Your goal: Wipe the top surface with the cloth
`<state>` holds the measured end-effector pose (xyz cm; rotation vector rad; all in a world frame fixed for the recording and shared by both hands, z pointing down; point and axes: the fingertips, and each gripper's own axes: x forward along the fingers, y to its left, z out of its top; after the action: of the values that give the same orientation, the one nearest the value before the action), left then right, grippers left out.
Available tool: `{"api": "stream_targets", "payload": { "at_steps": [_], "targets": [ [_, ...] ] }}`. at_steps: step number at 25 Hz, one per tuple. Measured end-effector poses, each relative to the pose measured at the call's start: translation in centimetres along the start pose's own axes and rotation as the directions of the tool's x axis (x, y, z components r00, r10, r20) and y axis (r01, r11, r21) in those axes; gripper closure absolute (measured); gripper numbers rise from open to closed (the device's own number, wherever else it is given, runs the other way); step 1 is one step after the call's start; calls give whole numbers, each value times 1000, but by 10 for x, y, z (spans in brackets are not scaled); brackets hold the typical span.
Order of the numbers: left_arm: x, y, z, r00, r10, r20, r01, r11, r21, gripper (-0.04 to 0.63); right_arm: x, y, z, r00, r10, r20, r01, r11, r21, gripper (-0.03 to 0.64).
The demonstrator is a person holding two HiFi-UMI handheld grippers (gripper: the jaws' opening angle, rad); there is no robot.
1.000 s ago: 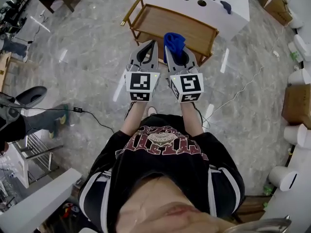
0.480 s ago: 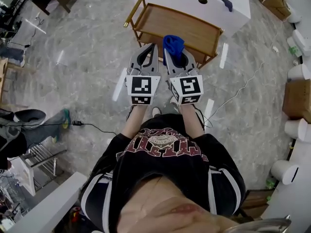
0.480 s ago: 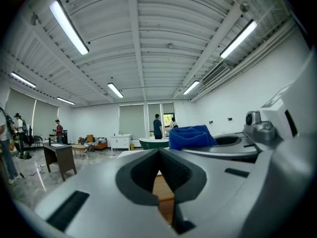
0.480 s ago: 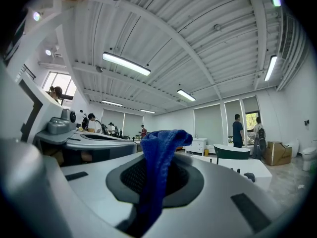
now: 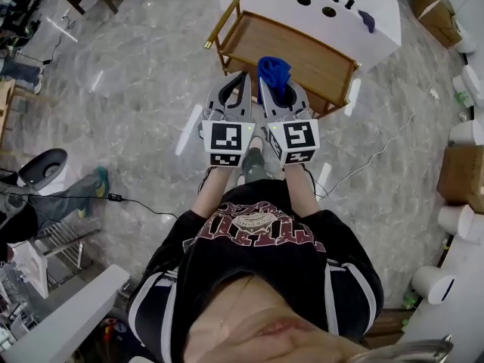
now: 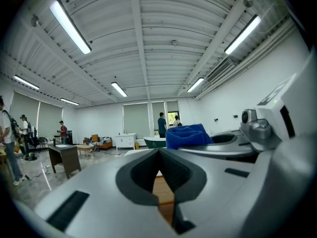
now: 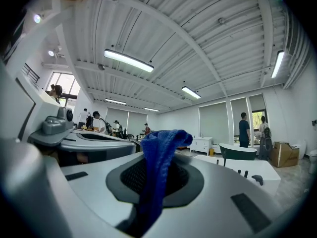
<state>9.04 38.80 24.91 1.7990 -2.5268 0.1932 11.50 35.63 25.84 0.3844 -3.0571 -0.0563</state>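
Both grippers were held out side by side before the person, pointing at the near edge of the wooden counter (image 5: 302, 48). The left gripper's (image 5: 243, 76) fingers were pressed together on nothing, while the right gripper (image 5: 266, 82) pinched the blue cloth (image 5: 272, 69), bunched up and clear of the wood. I judged this the approach, with lowering the cloth flat onto the top to come next.

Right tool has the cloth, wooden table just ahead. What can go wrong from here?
1. The blue cloth sticks out bunched past the right tool, so it may slip out or wipe with little contact.
2. The wooden table has raised gold rails; the tool might catch one mid-stroke.
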Motion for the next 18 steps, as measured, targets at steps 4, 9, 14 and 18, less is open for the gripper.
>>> {"api": "stream_targets", "payload": {
  "at_steps": [4, 9, 14, 18],
  "targets": [
    [23, 22, 3, 1000, 18, -7, -18, 1000, -10, 549, 37, -5, 1, 999, 37, -2, -37, 999, 13, 558],
    [63, 47, 7, 998, 58, -18, -57, 998, 17, 549, 83, -24, 6, 997, 78, 8, -78, 997, 19, 558],
    [113, 64, 19, 997, 74, -11, -74, 997, 15, 549, 122, -57, 15, 995, 92, 25, -93, 996, 18, 558],
    [148, 70, 22, 997, 82, -12, -82, 997, 13, 549, 145, -84, 16, 995, 97, 32, -97, 995, 22, 558]
  ]
}}
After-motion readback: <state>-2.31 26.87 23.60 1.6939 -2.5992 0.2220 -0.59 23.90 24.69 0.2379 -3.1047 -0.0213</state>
